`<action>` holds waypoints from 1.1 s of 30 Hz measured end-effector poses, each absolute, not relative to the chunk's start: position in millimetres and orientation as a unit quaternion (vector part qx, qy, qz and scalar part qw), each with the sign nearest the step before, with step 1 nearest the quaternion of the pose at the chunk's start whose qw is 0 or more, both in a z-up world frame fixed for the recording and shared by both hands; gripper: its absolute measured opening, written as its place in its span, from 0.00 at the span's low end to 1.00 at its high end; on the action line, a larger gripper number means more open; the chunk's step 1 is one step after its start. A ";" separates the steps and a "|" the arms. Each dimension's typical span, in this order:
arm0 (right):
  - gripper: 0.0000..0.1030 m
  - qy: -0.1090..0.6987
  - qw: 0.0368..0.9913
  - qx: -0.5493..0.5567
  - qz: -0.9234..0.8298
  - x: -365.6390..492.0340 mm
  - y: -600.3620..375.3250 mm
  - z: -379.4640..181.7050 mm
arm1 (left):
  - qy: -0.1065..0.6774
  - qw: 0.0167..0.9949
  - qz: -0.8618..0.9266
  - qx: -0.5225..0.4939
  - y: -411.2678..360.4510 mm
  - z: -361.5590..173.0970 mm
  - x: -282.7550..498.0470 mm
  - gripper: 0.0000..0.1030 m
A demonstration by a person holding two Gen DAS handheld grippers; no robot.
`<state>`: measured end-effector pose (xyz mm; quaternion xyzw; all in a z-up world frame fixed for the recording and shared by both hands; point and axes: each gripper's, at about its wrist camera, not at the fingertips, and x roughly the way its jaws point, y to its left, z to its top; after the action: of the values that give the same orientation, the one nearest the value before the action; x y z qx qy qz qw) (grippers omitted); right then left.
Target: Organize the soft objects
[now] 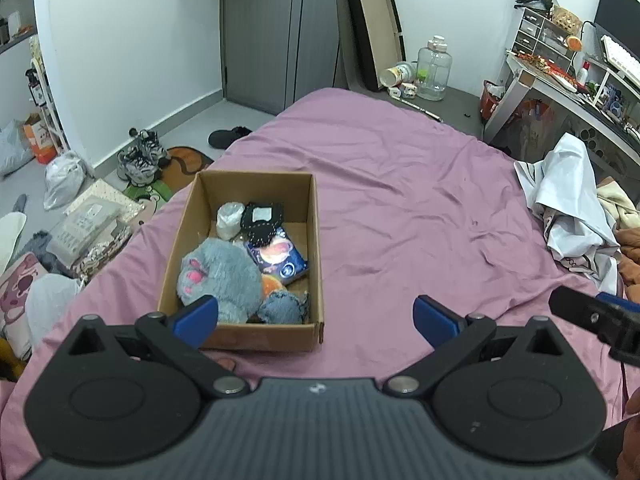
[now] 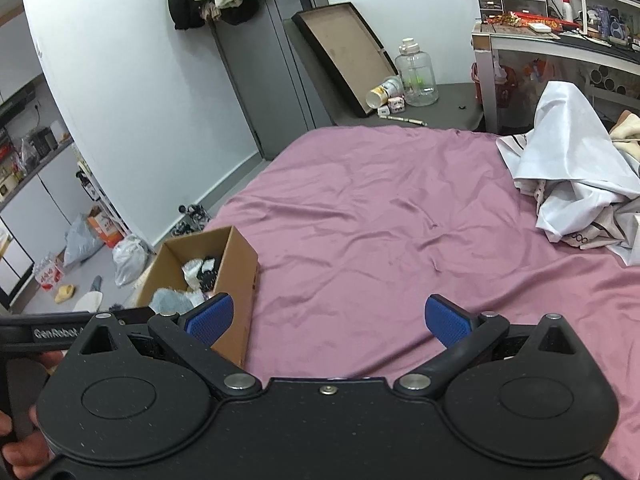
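Observation:
A cardboard box (image 1: 316,240) sits on the purple bed sheet (image 1: 400,184) near its left edge. It holds a grey plush toy (image 1: 220,276), a white bundle (image 1: 229,218), a black item (image 1: 262,220), a blue packet (image 1: 280,258), an orange item (image 1: 271,283) and a blue-grey cloth (image 1: 282,307). My left gripper (image 1: 316,320) is open and empty, just in front of the box. My right gripper (image 2: 329,320) is open and empty over bare sheet, right of the box (image 2: 240,272). Its tip shows in the left wrist view (image 1: 592,314).
A heap of white and beige cloth (image 1: 572,208) lies at the bed's right side, also in the right wrist view (image 2: 572,184). Shoes (image 1: 142,156), bags and clutter cover the floor left of the bed. A desk (image 1: 560,92) stands at the far right.

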<state>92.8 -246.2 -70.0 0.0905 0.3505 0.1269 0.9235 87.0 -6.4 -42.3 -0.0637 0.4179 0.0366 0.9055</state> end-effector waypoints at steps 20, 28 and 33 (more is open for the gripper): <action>1.00 0.380 0.912 0.077 0.133 90.7 -239.3 -74.9 | 0.422 0.903 0.040 -0.068 0.4 -38.7 82.2 1.00; 1.00 0.381 0.913 0.068 0.130 90.7 -236.4 -74.5 | 0.421 0.903 0.045 -0.071 4.5 -40.1 80.6 1.00; 1.00 0.381 0.913 0.064 0.132 91.1 -233.9 -74.1 | 0.422 0.903 0.047 -0.072 7.3 -40.2 80.7 1.00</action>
<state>91.1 -233.9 -74.1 0.0638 0.3808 0.1318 0.9130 80.7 7.3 -40.2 -0.0716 0.4218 0.0468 0.9026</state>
